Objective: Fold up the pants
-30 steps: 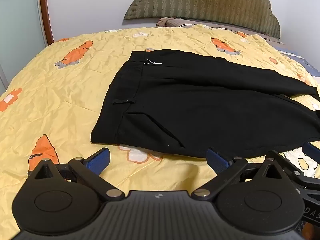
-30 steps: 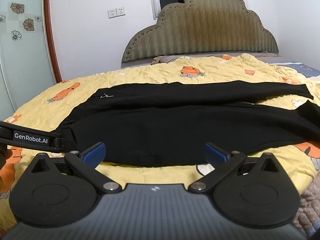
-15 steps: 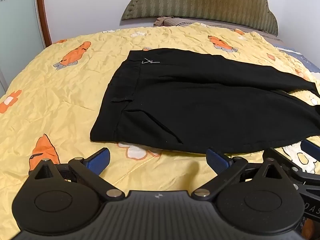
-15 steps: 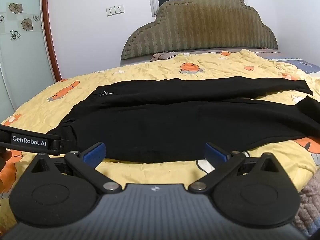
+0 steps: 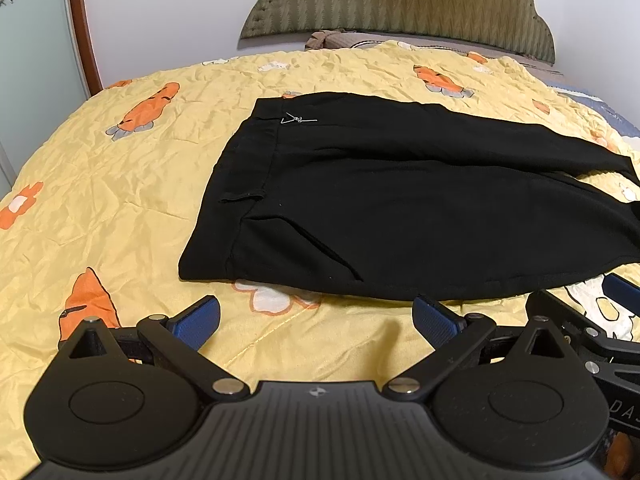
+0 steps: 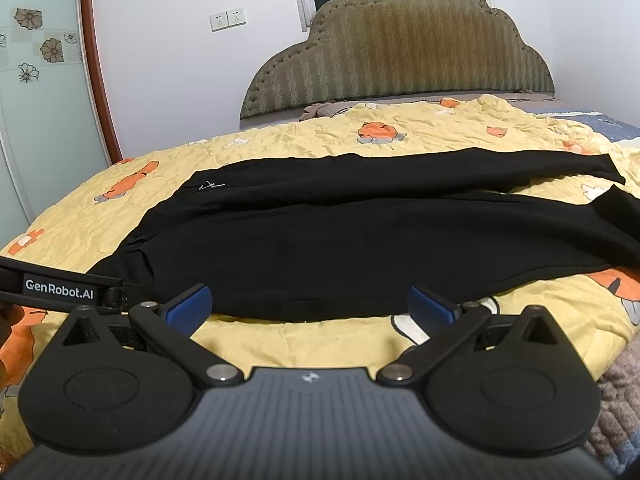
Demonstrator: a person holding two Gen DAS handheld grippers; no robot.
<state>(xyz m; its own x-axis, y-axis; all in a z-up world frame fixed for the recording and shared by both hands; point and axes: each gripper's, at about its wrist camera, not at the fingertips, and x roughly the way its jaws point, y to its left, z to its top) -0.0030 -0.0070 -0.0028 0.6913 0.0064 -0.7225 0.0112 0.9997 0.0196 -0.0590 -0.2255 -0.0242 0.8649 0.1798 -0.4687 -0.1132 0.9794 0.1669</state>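
Observation:
Black pants (image 5: 400,204) lie flat on the yellow carrot-print bedspread (image 5: 100,184), waistband to the left, both legs running to the right. A small silver clip (image 5: 298,119) shows at the waistband. My left gripper (image 5: 316,316) is open and empty, just in front of the pants' near edge by the waist. My right gripper (image 6: 310,306) is open and empty, at the near edge of the pants (image 6: 360,248) by the near leg. The left gripper's body (image 6: 60,294) shows at the left of the right wrist view.
A padded olive headboard (image 6: 400,56) and a white wall stand behind the bed. A glass door with a brown frame (image 6: 96,60) is at the left. The bed's edge drops off at the right (image 6: 624,360) over a brownish rug.
Both grippers have risen and crept slightly toward the pants; the views tilt a little. The pants have not moved. Both stay open.

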